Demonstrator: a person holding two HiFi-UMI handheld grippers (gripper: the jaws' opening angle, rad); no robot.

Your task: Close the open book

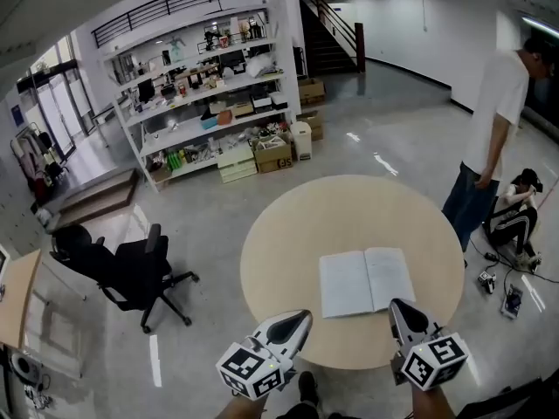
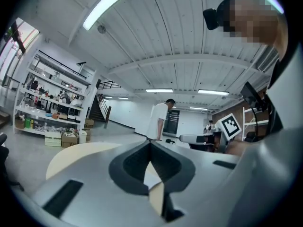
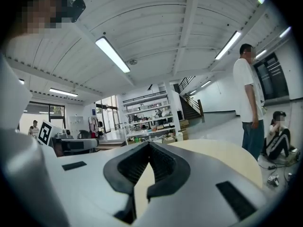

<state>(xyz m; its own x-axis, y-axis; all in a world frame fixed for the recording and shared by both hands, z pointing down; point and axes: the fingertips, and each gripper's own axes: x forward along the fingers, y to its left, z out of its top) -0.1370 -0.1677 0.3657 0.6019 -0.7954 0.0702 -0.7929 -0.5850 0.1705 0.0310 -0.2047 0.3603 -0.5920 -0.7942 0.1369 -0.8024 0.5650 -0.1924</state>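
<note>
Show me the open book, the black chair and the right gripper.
book (image 1: 346,285): head view, left page.
chair (image 1: 131,273): head view, seat.
right gripper (image 1: 398,307): head view, closed tips.

White open book (image 1: 365,281); beige table (image 1: 288,234); black-and-white square markers on white left gripper (image 1: 303,317) and right gripper (image 1: 397,305); black chair (image 1: 131,273); grey floor (image 1: 201,225).

In the head view the bottom edge cuts off the left forearm (image 1: 234,407) and the right forearm (image 1: 435,404). The print on the open book (image 1: 365,281) is too small to read. The goods on the shelf (image 1: 205,103) are too small to name. In both gripper views the gripper's own body hides the near edge of the table (image 3: 222,150), and the book hardly shows there.
</note>
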